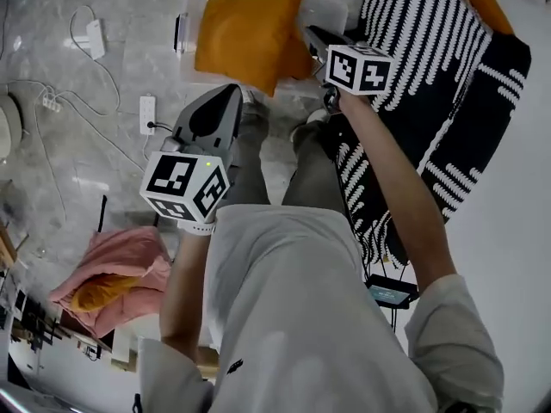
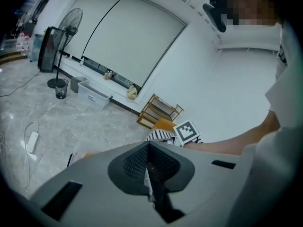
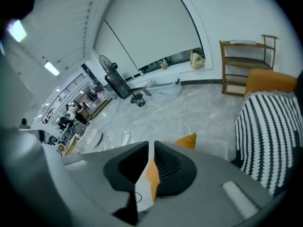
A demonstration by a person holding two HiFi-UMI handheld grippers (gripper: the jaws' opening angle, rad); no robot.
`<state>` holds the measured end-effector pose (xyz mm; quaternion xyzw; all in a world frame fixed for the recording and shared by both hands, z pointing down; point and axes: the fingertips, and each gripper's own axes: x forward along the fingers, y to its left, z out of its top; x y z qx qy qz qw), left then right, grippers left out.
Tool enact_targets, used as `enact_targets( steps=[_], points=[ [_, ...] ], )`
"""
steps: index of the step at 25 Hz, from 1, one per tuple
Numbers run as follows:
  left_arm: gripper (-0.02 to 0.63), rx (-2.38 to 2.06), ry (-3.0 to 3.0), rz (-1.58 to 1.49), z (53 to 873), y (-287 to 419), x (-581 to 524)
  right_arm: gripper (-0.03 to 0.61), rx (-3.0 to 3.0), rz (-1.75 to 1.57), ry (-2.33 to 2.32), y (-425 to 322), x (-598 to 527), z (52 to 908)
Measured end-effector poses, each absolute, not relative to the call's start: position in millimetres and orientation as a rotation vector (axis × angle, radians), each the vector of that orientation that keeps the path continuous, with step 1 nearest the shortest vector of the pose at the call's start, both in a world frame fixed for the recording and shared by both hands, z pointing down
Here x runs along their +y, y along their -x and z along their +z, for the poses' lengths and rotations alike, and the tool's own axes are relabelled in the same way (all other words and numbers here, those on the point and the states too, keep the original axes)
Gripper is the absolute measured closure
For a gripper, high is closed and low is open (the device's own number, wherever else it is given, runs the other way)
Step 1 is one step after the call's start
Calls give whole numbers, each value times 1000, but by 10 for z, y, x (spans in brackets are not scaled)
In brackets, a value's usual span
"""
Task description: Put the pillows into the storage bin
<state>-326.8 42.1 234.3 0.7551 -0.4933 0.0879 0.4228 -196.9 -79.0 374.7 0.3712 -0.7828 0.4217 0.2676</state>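
Head view: orange pillow [image 1: 245,33] over clear storage bin [image 1: 325,9], far ctr. Right gripper [image 1: 312,34] at pillow's right edge. Left gripper [image 1: 225,93] nearer, left, apart. 1 bin, 1 striped cushion [image 1: 422,50] on right.
Left gripper view: jaws together, empty.
Right gripper view: jaws clamped on orange fabric, pillow corner just beyond.

Bright, even light — fisheye edges dark, warped
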Motion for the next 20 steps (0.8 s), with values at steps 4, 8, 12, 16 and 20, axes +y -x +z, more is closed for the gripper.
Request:
enact_targets(
  steps=[4, 8, 12, 16, 20],
  points=[
    [606, -1231, -1942, 195, 2039, 3206, 360, 559, -2166, 996, -987, 1783, -777, 3218],
    [606, -1220, -2009, 179, 1671, 3131, 378, 565, -2203, 859, -978, 1648, -702, 2676],
    [606, -1230, -2045, 152, 1347, 3109, 448, 566, -2200, 761, -968, 1569, -566, 2164],
    [606, -1226, -2066, 133, 1106, 3073, 490, 566, -2265, 709, -995, 1506, -480, 1604],
    [606, -1231, -2129, 123, 838, 3041, 451, 566, -2340, 655, -1009, 1445, -388, 1092]
  ],
)
